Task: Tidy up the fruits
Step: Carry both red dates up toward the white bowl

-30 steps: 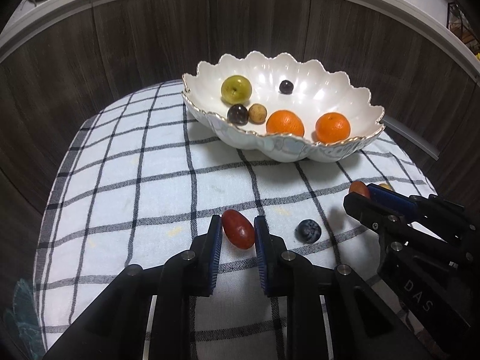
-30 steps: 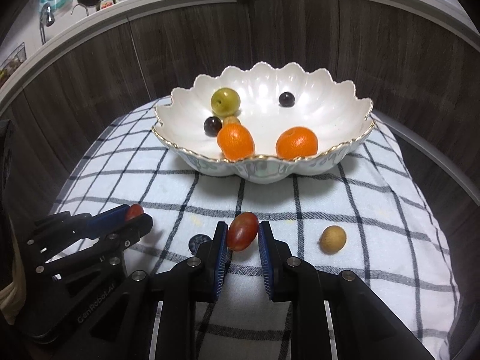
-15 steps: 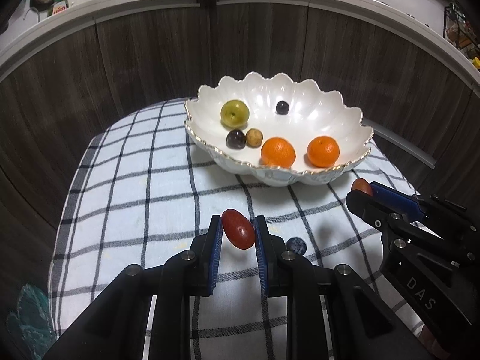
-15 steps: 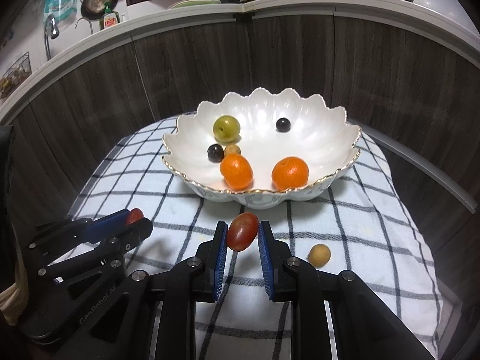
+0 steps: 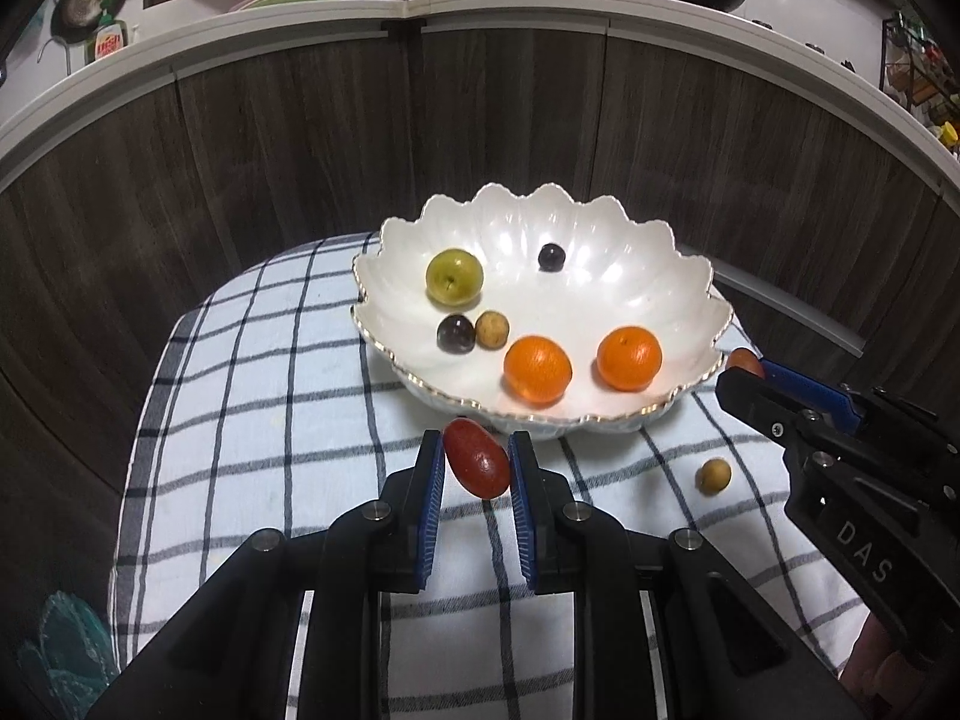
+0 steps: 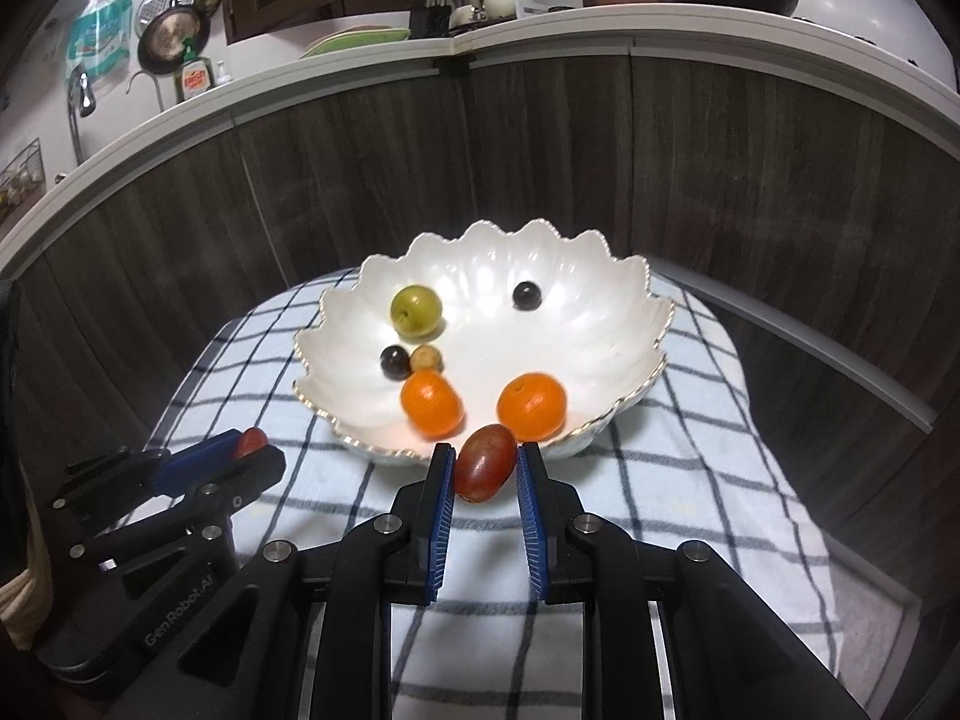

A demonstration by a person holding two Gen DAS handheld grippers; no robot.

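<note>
A white scalloped bowl [image 5: 630, 240] [image 6: 600, 312] stands on a checked cloth and holds two oranges [image 5: 537, 369], a green fruit [image 5: 454, 276], two dark berries and a small brown fruit. My left gripper [image 5: 477, 468] is shut on a red oval tomato [image 5: 477, 466], held above the cloth just short of the bowl's near rim. My right gripper [image 6: 485, 471] is shut on a dark red tomato [image 6: 485, 462], also raised at the near rim. Each gripper shows in the other's view, the left [image 6: 240, 456] and the right [image 5: 750, 372].
A small brown fruit [image 5: 714, 475] lies on the cloth [image 5: 240, 420] right of the left gripper. Dark wood panels stand close behind the bowl, with a white counter edge above. The cloth's edges drop off left and right.
Both grippers have risen from the cloth with their tomatoes and moved toward the bowl's near rim. The blueberry on the cloth has gone out of sight.
</note>
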